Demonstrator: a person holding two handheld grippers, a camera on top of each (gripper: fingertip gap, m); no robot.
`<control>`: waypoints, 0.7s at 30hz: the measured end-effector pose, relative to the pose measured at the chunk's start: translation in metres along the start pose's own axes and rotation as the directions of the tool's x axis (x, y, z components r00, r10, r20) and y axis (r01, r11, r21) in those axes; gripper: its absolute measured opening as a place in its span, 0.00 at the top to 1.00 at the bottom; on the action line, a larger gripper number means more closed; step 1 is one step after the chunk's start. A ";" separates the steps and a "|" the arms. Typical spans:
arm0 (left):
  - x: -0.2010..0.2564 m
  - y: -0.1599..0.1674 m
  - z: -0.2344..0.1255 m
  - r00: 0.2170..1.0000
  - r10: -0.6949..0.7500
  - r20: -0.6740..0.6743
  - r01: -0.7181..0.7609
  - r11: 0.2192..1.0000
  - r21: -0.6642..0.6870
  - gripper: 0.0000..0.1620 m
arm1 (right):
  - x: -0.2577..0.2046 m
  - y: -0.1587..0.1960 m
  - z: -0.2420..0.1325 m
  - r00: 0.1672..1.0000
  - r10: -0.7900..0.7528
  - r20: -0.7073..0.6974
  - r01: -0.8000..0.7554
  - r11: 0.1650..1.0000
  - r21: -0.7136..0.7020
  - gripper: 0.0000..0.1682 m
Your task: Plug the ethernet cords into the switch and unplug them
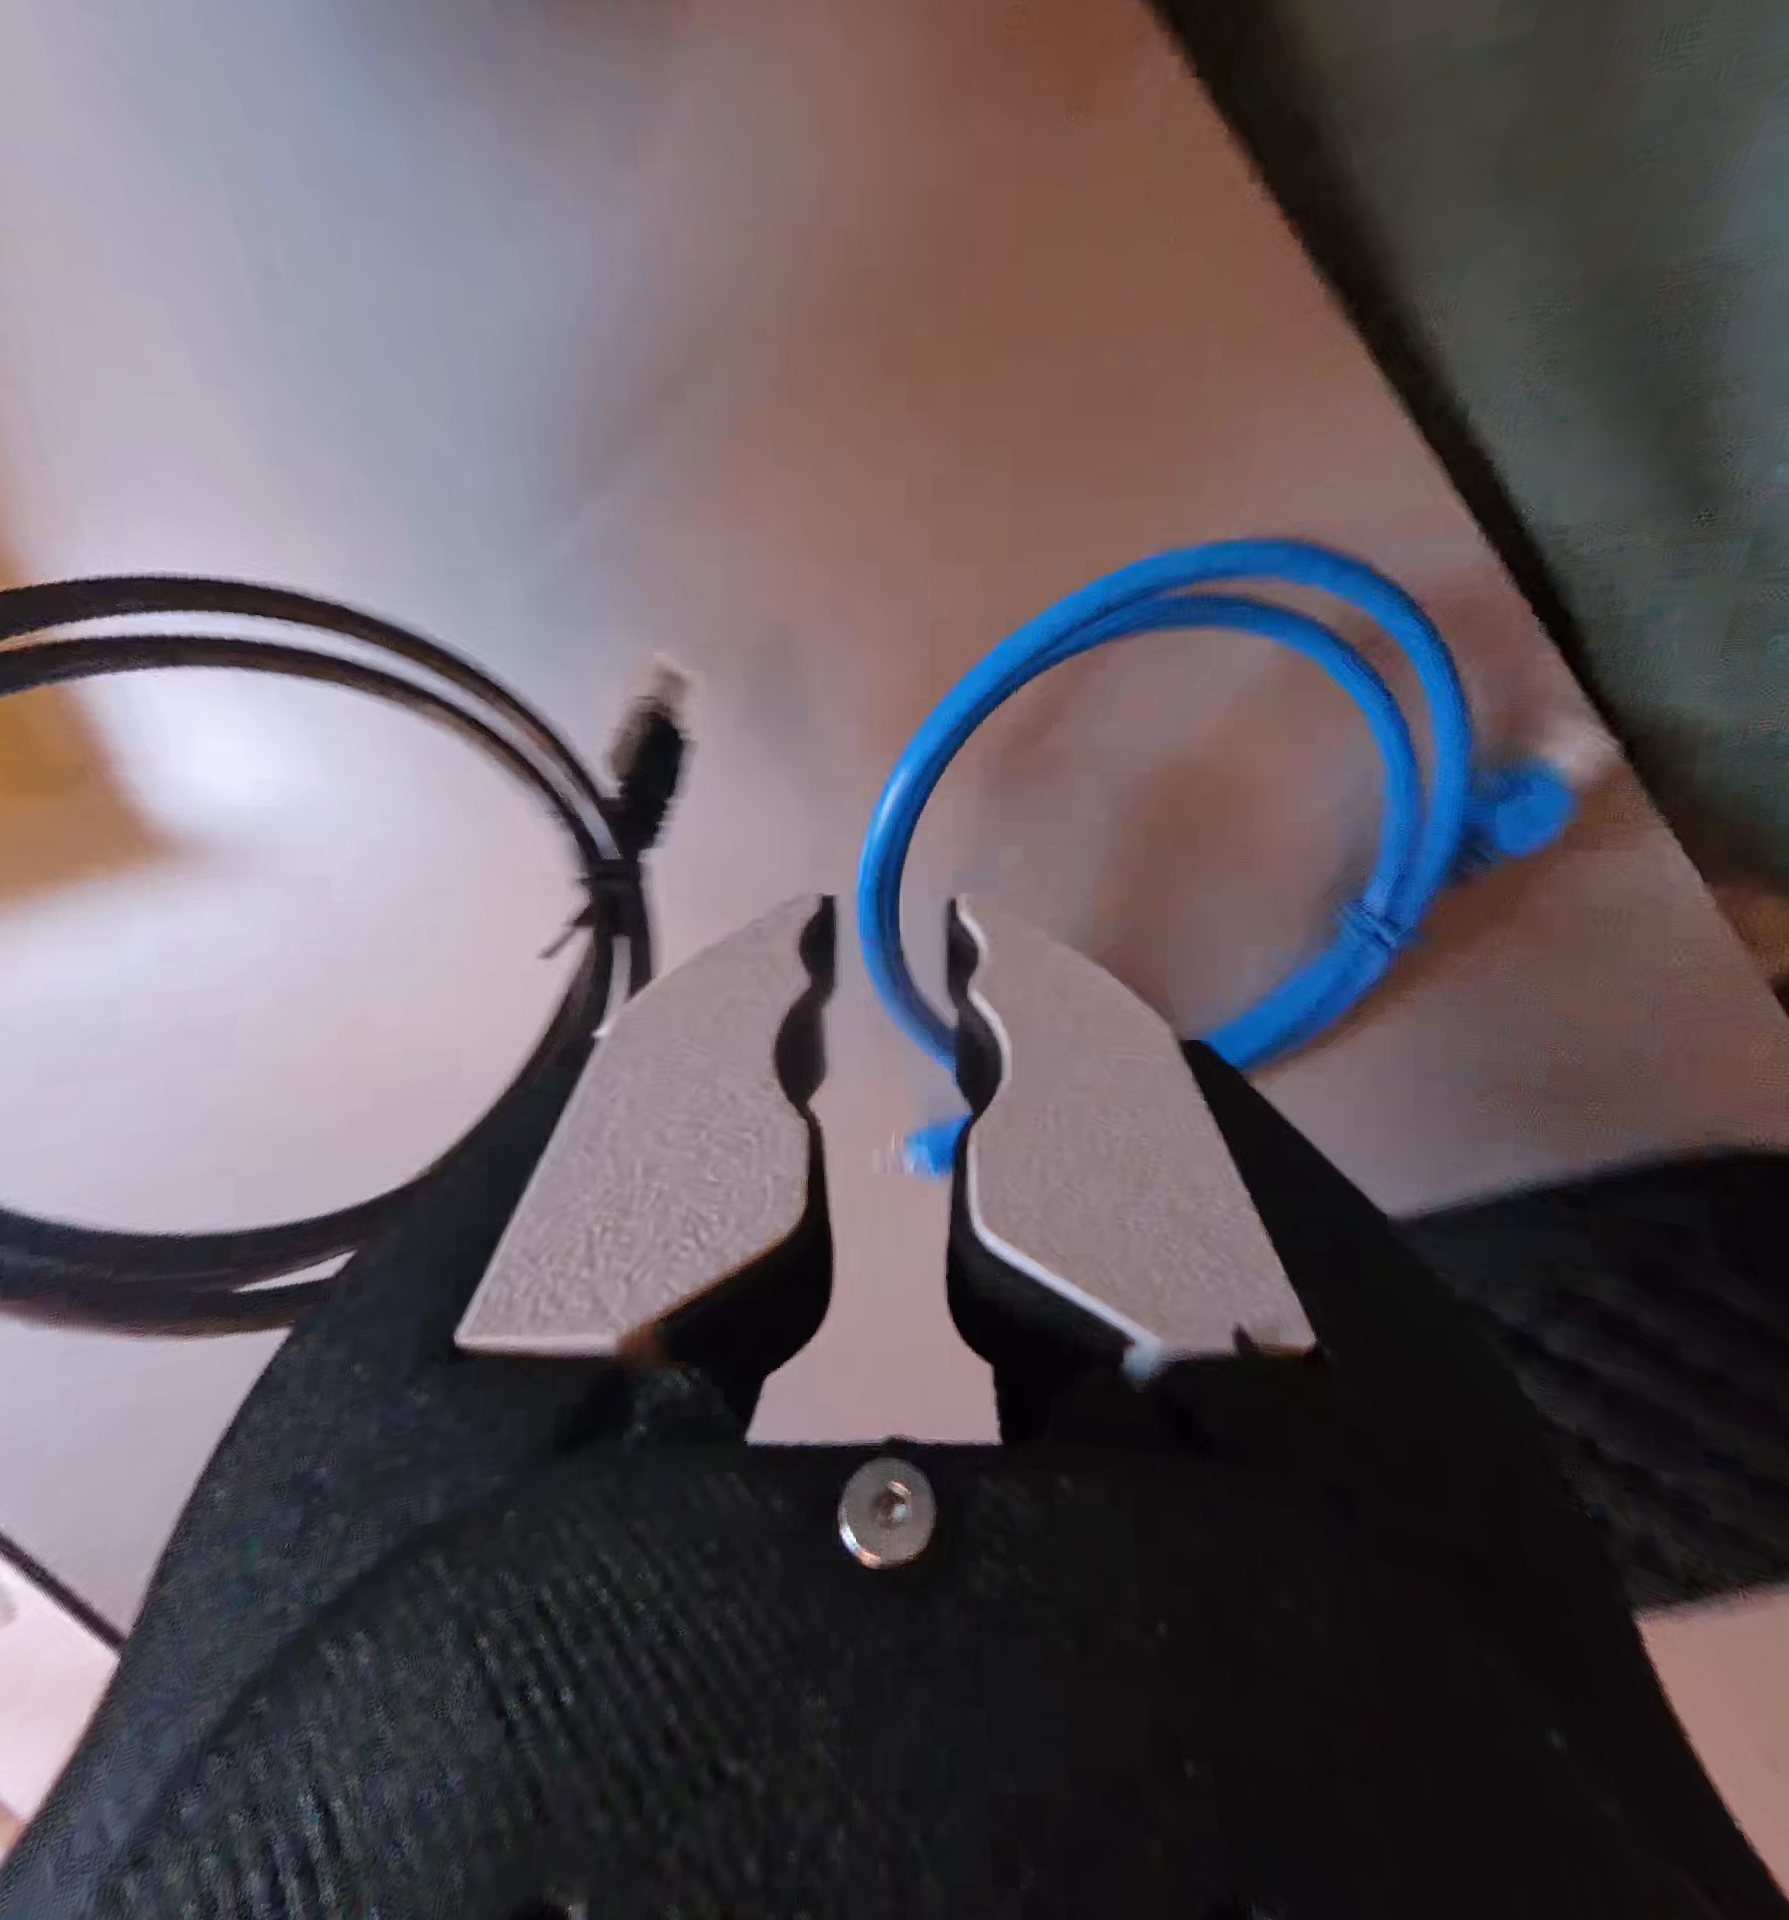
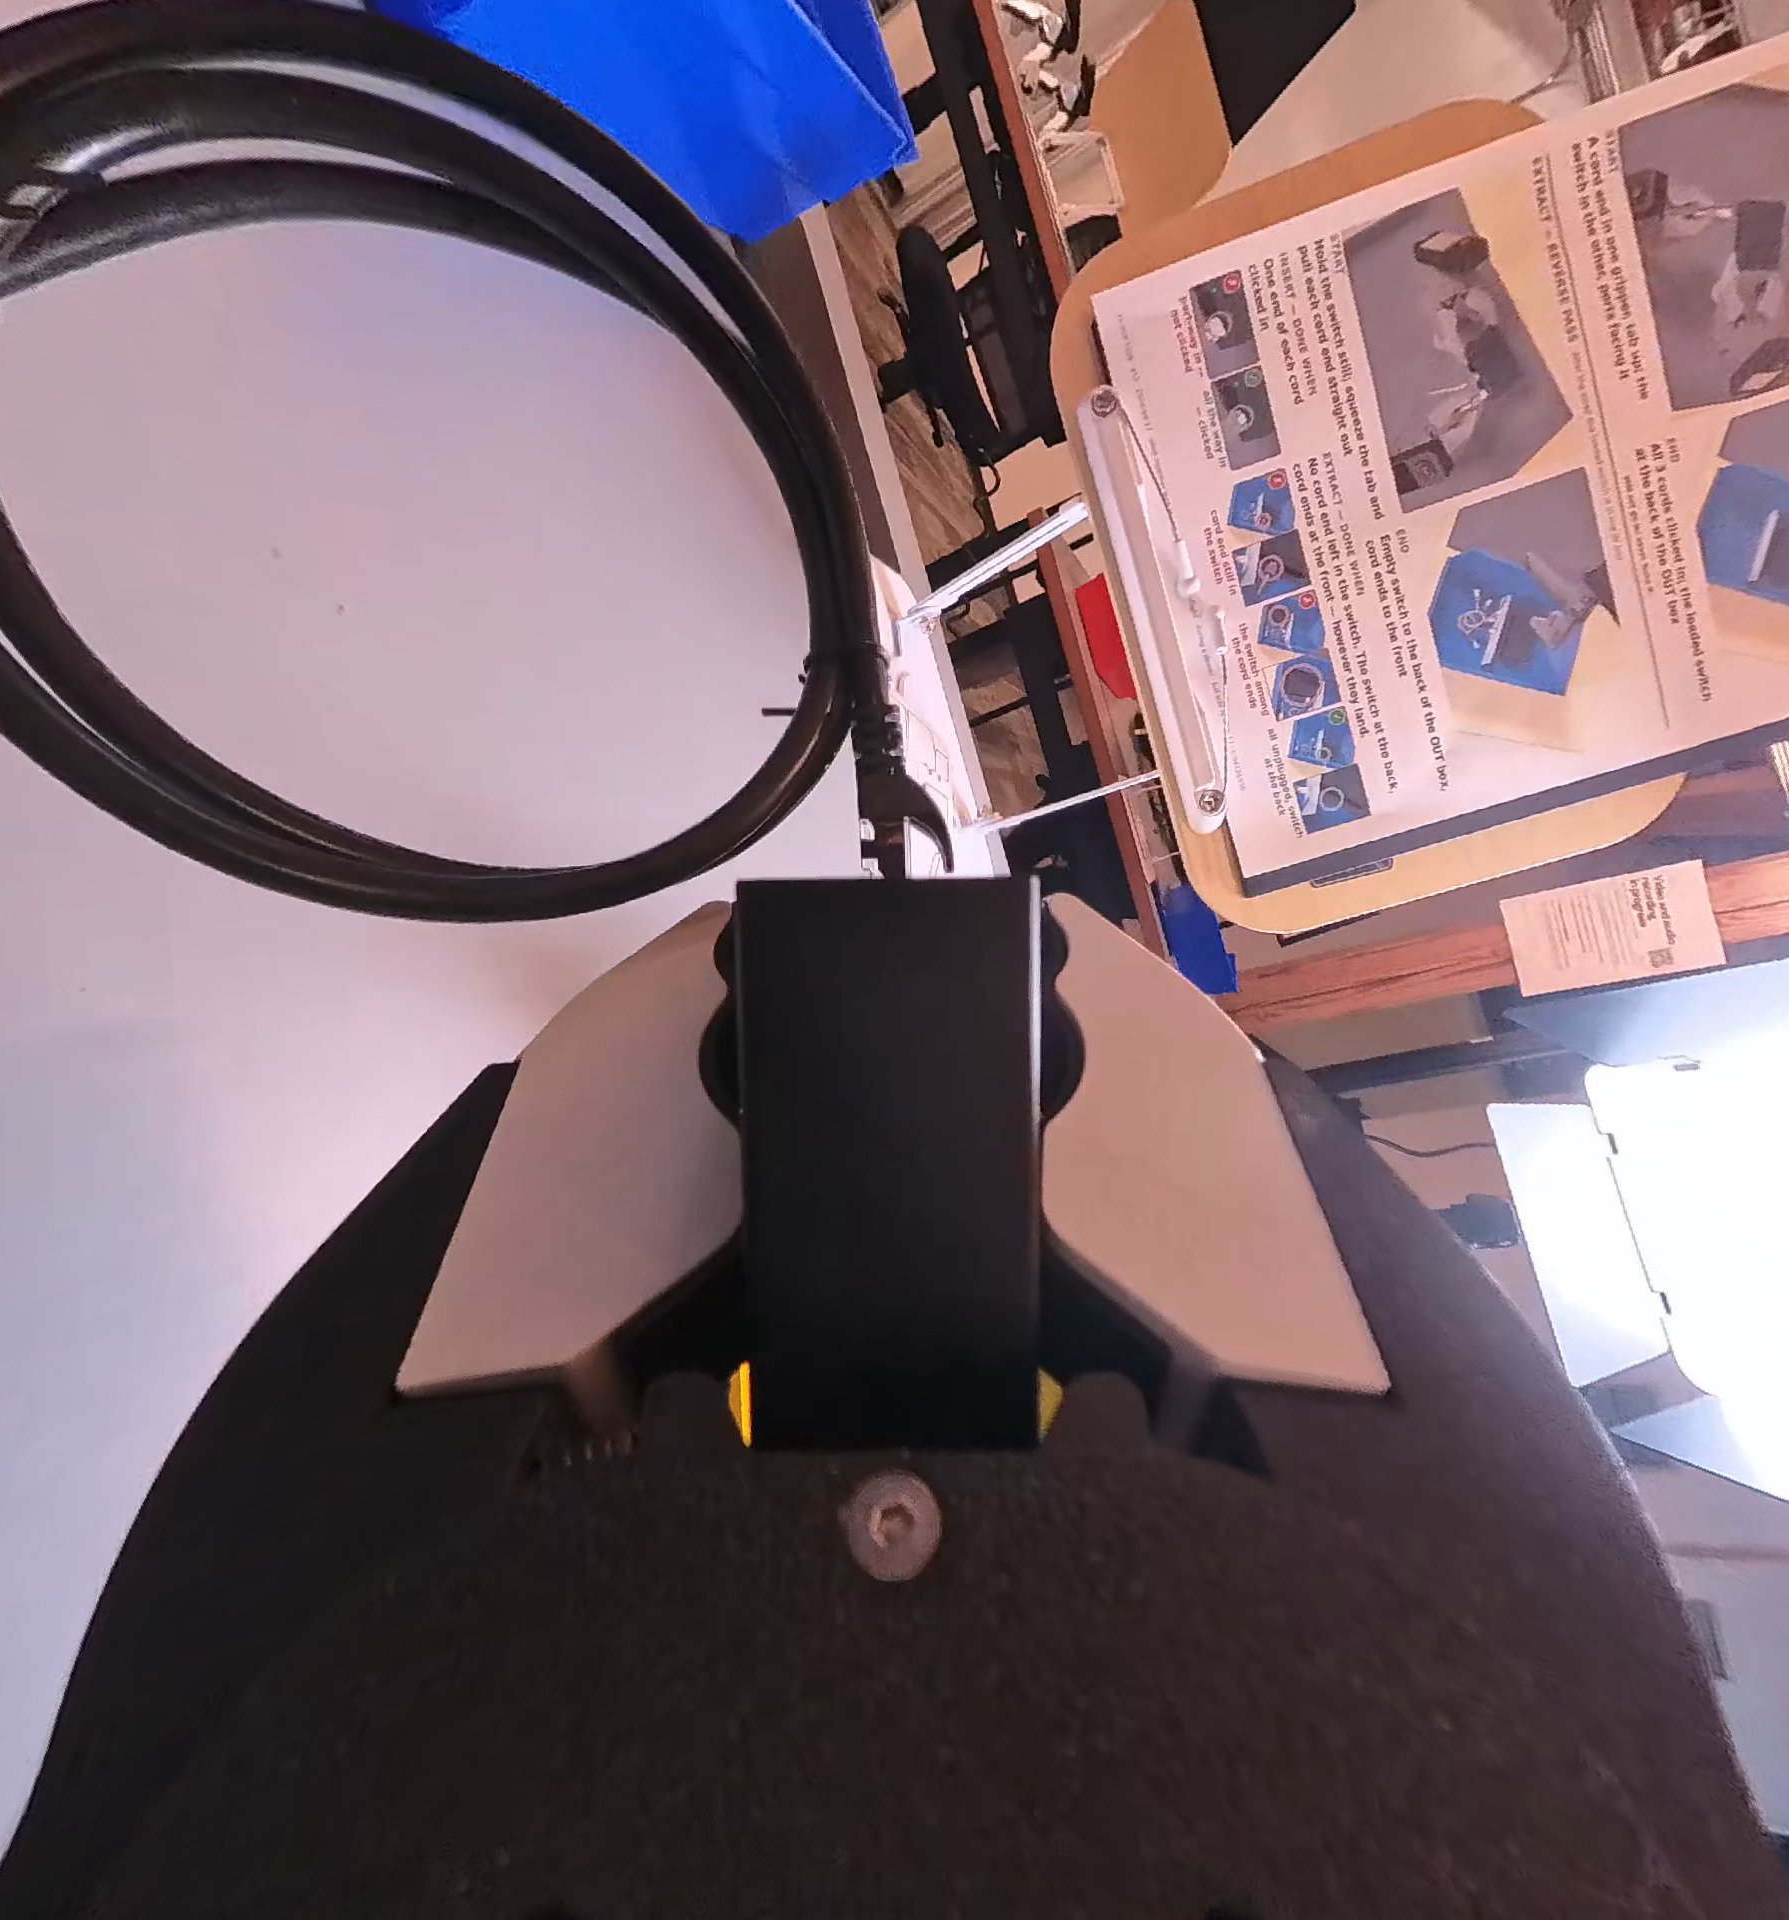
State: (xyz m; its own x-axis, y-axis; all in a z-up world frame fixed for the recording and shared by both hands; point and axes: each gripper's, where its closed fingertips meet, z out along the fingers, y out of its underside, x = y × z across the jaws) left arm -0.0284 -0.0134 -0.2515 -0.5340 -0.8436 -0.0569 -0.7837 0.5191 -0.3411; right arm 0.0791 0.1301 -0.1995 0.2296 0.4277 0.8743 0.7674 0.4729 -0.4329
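Observation:
In the left wrist view, my left gripper (image 1: 895, 914) is open with a narrow gap and hovers just over a coiled blue ethernet cord (image 1: 1430, 717) on the table. One blue cord end (image 1: 931, 1143) shows in the gap beside the right finger, not clamped. A coiled black cord (image 1: 350, 634) lies to the left, its free plug (image 1: 651, 748) pointing away. In the right wrist view, my right gripper (image 2: 890, 914) is shut on the black switch (image 2: 885, 1143). A black cord plug (image 2: 877, 727) sits in the switch's far end, with its coil (image 2: 812, 488) on the white table.
The table edge (image 1: 1492, 582) runs diagonally at the right, with dark green fabric (image 1: 1648, 312) beyond it. A black textured body (image 1: 1648, 1351) sits close to the right. A blue bin (image 2: 713, 83) stands at the top, and an instruction sheet on a stand (image 2: 1441, 499) to the right.

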 end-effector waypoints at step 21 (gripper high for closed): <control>0.001 0.073 0.033 0.337 -0.937 0.086 0.814 0.336 0.474 0.83 | 0.002 0.011 -0.002 1.000 0.007 0.004 -0.007 0.999 -0.040 0.69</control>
State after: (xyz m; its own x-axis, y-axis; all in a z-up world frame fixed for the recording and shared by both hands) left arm -0.0761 0.0192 -0.3074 0.5816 -0.7831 0.2201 -0.5479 -0.5771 -0.6056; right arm 0.0892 0.1347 -0.2024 0.2324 0.4339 0.8705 0.7889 0.4393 -0.4297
